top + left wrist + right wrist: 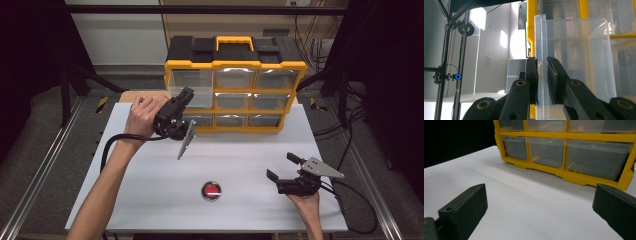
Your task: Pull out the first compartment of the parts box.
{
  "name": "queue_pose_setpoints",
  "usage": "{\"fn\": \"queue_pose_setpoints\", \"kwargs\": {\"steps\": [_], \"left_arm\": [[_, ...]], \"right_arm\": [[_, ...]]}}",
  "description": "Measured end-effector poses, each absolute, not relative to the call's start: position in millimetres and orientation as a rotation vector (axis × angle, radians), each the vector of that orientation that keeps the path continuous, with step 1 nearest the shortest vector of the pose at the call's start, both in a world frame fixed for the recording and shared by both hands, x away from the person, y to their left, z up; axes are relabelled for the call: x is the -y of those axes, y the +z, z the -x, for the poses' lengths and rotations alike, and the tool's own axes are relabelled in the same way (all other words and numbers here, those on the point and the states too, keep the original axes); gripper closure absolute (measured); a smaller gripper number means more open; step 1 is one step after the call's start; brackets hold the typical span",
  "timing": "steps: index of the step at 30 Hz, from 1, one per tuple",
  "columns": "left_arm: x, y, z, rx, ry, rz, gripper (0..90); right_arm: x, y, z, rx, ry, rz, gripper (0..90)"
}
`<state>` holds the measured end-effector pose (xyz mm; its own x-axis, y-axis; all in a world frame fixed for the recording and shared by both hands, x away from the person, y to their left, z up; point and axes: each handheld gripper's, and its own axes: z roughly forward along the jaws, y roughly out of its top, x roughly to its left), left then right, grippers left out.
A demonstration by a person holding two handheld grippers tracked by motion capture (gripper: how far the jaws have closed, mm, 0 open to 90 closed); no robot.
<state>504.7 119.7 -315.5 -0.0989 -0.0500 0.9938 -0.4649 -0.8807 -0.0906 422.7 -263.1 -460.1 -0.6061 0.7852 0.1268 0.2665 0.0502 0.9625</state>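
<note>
Left hand-held gripper (184,98) raised, pinching clear drawer (192,95) front

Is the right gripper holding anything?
No, the right gripper is open, its jaws wide apart over the bare white table.

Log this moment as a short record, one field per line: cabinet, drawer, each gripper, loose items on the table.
cabinet: yellow drawer organizer with clear drawers, at the far side of the white table
drawer: top-left clear drawer pulled partly out
left gripper: left gripper clamped on the drawer's front wall
right gripper: right gripper open, low over the table at the near right, holding nothing
loose items: small round red object near the front centre
</note>
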Motion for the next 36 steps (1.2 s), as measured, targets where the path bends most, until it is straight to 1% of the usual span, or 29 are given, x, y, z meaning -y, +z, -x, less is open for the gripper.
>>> {"fn": "queue_pose_setpoints", "kwargs": {"steps": [13, 36], "left_arm": [[-121.3, -310.5, -501.1, 0.574, 2.047, -1.879, 79.5], [-123.2, -316.1, -486.1, 0.594, 2.045, -1.871, 79.2]], "right_arm": [[262.8, -460.3, -422.6, -1.902, 1.58, -1.057, 0.6], [263.0, -459.6, -422.0, -1.895, 1.589, -1.063, 0.6]]}}
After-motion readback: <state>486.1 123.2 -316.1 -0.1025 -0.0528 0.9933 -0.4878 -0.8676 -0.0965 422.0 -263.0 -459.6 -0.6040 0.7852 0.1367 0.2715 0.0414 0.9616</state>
